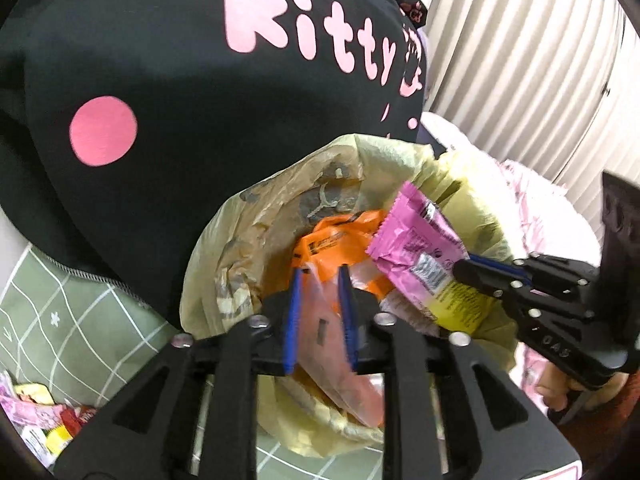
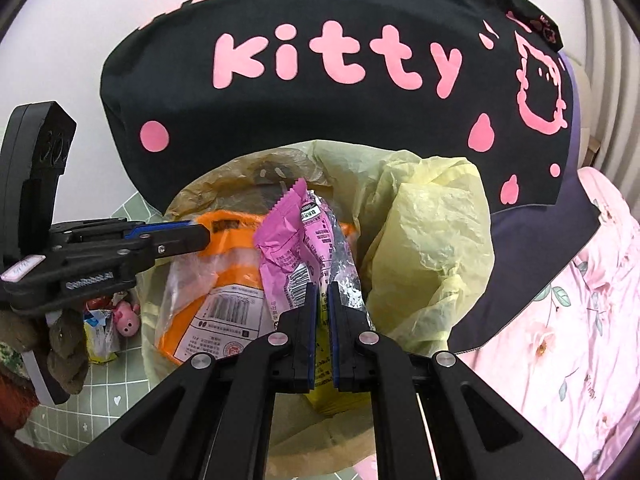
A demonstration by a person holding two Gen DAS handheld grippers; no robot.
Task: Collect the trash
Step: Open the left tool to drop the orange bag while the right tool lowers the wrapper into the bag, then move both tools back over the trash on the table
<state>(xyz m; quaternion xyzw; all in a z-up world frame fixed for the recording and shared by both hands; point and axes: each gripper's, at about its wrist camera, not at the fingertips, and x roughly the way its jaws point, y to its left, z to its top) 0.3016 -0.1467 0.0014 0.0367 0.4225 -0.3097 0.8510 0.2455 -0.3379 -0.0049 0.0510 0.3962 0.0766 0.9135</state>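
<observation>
2 grippers over bin bag [image 2: 432, 216] mouth | R gripper [image 2: 322, 292] clamped on pink wrapper [image 2: 288, 236], long axis running up-away from tips, over bag | L gripper [image 1: 322, 280] jaws apart, orange wrapper [image 1: 340, 236] loose between pads, sagging into bag | R nearer drop: let go straight down

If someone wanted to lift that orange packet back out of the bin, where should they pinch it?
Probably the orange packet by its flat upper edge, coming from above on the left gripper's side. It lies sloped in the yellow bag, and the pink wrapper in the right gripper covers its right part.
</observation>
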